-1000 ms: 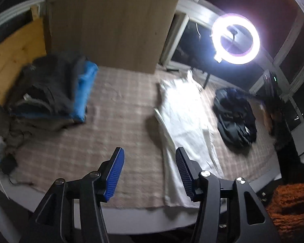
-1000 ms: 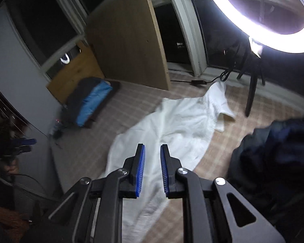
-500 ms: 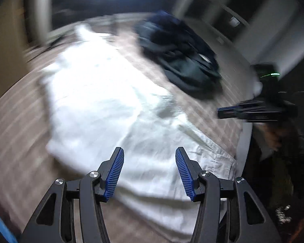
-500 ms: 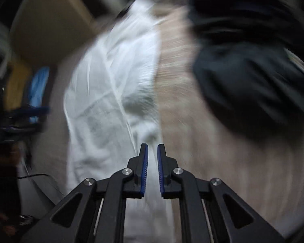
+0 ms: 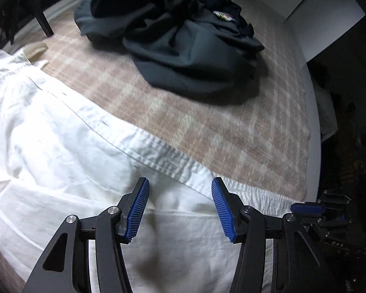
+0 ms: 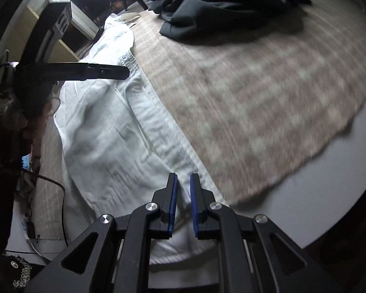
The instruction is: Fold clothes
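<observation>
A white garment [image 5: 61, 146] lies spread out on a pink checked blanket [image 5: 231, 134]. My left gripper [image 5: 180, 207] hovers open just above its hemmed edge, with cloth showing between the blue pads and nothing held. In the right wrist view the same white garment [image 6: 105, 134] runs up the left side. My right gripper [image 6: 183, 205] hangs over its near corner with the pads almost together and only a thin slit between them. I see no cloth pinched there. The left gripper [image 6: 85, 70] shows as a dark bar over the garment, held by a hand [image 6: 31, 122].
A heap of dark clothes [image 5: 183, 44] sits on the blanket beyond the garment, also the dark clothes [image 6: 219, 7] at the top of the right view. The white table edge [image 6: 329, 183] curves close on the right. A black cable [image 6: 61, 195] trails at the left.
Both grippers have swung down from a raised view of the room to close over the white garment's near end. Neither gripper's opening has changed.
</observation>
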### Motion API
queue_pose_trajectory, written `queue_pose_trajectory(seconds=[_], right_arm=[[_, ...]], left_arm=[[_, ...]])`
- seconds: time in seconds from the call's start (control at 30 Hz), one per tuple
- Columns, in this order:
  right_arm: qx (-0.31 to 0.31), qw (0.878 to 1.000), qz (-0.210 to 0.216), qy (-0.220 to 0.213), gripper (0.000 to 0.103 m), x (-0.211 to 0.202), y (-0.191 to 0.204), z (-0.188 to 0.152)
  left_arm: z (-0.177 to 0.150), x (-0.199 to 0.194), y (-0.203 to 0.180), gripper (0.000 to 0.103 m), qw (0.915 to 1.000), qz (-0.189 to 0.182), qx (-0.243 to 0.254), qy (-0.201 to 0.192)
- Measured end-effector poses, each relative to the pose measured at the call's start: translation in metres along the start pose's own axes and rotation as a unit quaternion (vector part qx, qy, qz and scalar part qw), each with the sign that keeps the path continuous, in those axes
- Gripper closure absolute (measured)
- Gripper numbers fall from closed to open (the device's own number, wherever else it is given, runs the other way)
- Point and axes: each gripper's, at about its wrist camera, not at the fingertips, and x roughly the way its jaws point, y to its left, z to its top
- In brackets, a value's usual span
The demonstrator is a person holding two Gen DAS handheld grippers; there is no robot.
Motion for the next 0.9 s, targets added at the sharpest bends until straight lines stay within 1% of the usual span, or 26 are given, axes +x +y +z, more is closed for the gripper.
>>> queue_pose_trajectory(seconds=[0.03, 0.07, 0.13, 0.27, 0.33, 0.4, 0.43, 0.47, 0.53, 0.63, 0.7, 0.83, 0.9], right_arm=[[-0.002, 1.0, -0.001, -0.001, 0.093, 0.0, 0.0, -0.002], [-0.006, 1.0, -0.006, 0.001, 0.095, 0.0, 0.001, -0.004], [-0.012, 1.0, -0.023, 0.006, 0.098, -0.004, 0.003, -0.005], [-0.016, 1.0, -0.026, 0.006, 0.099, -0.008, 0.004, -0.01], [-0.019, 0.999, -0.026, 0.006, 0.099, -0.009, 0.003, -0.014], [-0.005, 0.999, -0.037, -0.013, 0.098, -0.023, -0.005, -0.02], [0.011, 0.998, -0.046, -0.028, 0.093, -0.031, -0.011, -0.024], [0.029, 0.997, -0.051, -0.039, 0.083, -0.038, -0.017, -0.028], [0.07, 0.994, -0.056, -0.056, 0.073, -0.049, -0.031, -0.037], [0.111, 0.99, -0.071, -0.057, 0.073, -0.054, -0.043, -0.053], [0.127, 0.987, -0.072, -0.06, 0.073, -0.054, -0.045, -0.062], [0.127, 0.987, -0.078, -0.068, 0.072, -0.05, -0.039, -0.067], [0.125, 0.987, -0.08, -0.063, 0.067, -0.047, -0.036, -0.068]], left_arm=[[-0.002, -0.001, -0.001, 0.052, 1.0, -0.008, -0.002, -0.001], [-0.004, -0.003, -0.003, 0.052, 0.9998, -0.018, -0.003, -0.004], [-0.008, -0.008, -0.011, 0.052, 0.9986, -0.051, 0.005, -0.014], [-0.01, 0.009, -0.022, 0.052, 0.998, -0.058, 0.023, -0.006], [-0.011, 0.017, -0.028, 0.057, 0.9976, -0.062, 0.033, -0.002], [-0.012, 0.02, -0.031, 0.057, 0.9975, -0.061, 0.036, 0.004], [-0.013, 0.02, -0.033, 0.058, 0.9976, -0.059, 0.037, 0.007], [-0.013, 0.02, -0.035, 0.058, 0.9976, -0.054, 0.043, 0.008], [-0.015, 0.021, -0.04, 0.058, 0.9975, -0.044, 0.055, 0.009], [-0.015, 0.023, -0.044, 0.057, 0.9967, -0.039, 0.07, 0.013], [-0.012, 0.025, -0.044, 0.057, 0.9965, -0.041, 0.07, 0.018], [-0.014, 0.025, -0.04, 0.057, 0.9966, -0.047, 0.063, 0.024], [-0.014, 0.025, -0.042, 0.058, 0.9968, -0.047, 0.06, 0.026]])
